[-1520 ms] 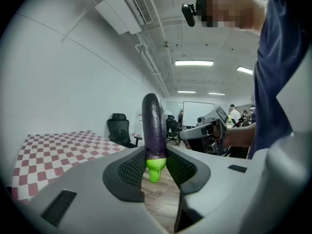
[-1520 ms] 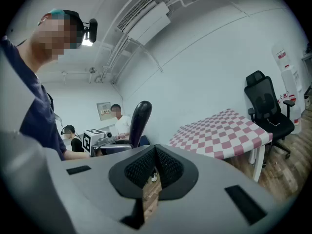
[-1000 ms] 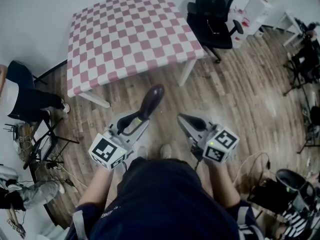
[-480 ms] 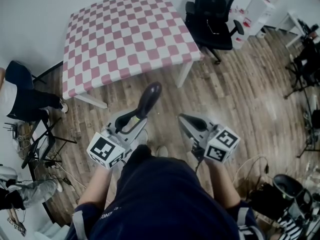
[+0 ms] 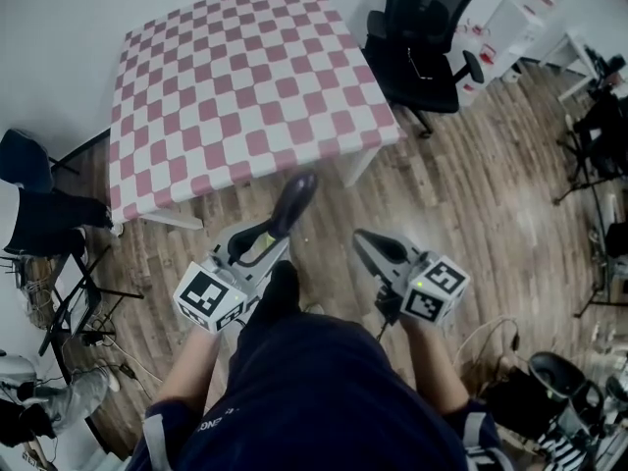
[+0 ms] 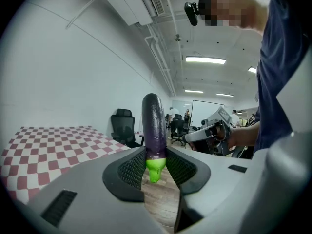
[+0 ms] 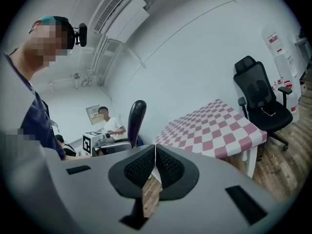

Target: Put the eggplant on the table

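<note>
A dark purple eggplant (image 5: 290, 204) with a green stem end (image 6: 155, 168) stands upright in my left gripper (image 5: 267, 235), whose jaws are shut on its lower part (image 6: 153, 155). It hangs over the wooden floor, just short of the near edge of the pink-and-white checkered table (image 5: 235, 96). My right gripper (image 5: 369, 245) is beside it on the right, shut with nothing between its pads (image 7: 155, 167). In the right gripper view the eggplant (image 7: 136, 123) shows at the left and the table (image 7: 209, 130) at the right.
A black office chair (image 5: 427, 37) stands at the table's right side. A person (image 5: 44, 209) sits at the left, with stands and cables on the floor near them. White shelving (image 5: 510, 13) is at the far right. Wooden floor (image 5: 471, 184) lies between me and the table.
Both grippers and the eggplant have come closer to the table's near edge; the table now fills more of the head view. The grips have not changed.
</note>
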A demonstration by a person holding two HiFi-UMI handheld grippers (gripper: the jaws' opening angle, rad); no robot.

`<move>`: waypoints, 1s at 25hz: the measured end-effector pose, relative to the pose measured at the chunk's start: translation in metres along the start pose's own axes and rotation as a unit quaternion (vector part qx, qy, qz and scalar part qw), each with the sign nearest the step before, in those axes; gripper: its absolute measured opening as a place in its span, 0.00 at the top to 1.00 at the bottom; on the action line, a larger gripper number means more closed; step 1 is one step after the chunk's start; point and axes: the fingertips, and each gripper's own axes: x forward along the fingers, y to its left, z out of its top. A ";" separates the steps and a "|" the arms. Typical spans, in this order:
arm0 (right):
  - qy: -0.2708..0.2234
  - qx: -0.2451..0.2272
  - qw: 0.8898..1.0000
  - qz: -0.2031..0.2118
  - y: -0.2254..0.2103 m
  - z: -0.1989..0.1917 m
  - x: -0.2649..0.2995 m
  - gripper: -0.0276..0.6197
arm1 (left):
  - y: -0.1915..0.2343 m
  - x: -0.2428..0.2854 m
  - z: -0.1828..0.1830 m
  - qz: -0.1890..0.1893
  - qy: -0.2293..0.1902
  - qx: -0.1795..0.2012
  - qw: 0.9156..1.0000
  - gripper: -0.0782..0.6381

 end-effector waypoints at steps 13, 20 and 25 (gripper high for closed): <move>0.031 0.033 0.998 -0.032 -0.101 0.050 0.110 0.93 | 0.140 0.081 0.003 -0.023 0.027 -0.021 0.999 0.69; 0.039 0.026 0.998 -0.036 -0.129 0.093 0.182 0.93 | 0.225 0.105 0.016 -0.032 0.037 -0.022 0.999 0.69; 0.040 0.032 0.998 -0.046 -0.152 0.109 0.205 0.93 | 0.262 0.124 0.018 -0.029 0.040 -0.023 0.999 0.69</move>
